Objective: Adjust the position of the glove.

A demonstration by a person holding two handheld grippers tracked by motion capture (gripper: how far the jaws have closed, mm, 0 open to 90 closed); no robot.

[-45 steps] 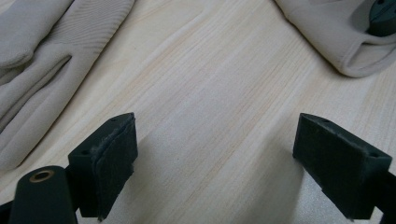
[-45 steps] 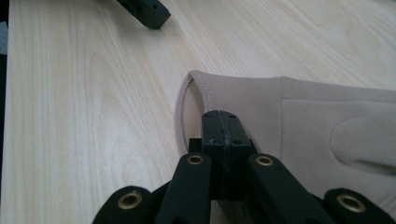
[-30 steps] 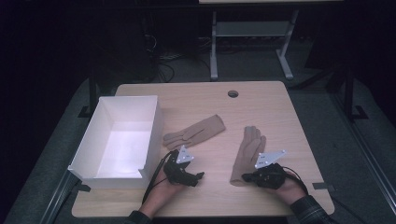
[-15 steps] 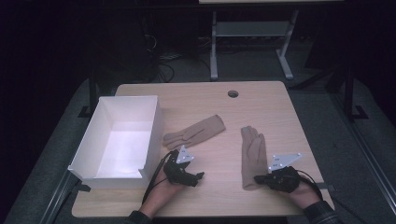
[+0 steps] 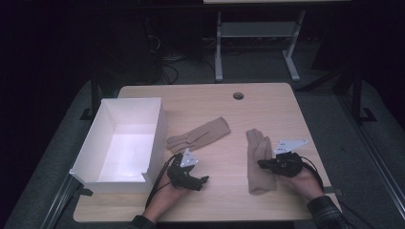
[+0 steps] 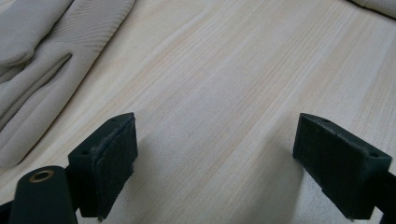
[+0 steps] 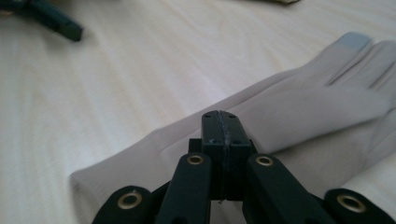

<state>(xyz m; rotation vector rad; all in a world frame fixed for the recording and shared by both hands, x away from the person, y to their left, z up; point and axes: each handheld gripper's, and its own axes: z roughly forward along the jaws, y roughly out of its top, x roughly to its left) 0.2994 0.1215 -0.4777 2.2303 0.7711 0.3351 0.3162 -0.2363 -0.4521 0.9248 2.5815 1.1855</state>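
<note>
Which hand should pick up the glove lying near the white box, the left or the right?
Probably the left. The left gripper is open and empty, close to the glove near the white box. The right gripper is shut and sits at the other glove, farther away.

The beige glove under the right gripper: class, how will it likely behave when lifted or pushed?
The glove is thin knit fabric lying flat on the table, so it would probably droop limply from the right gripper. It looks light. Pushed, it would likely bunch or slide rather than roll.
</note>
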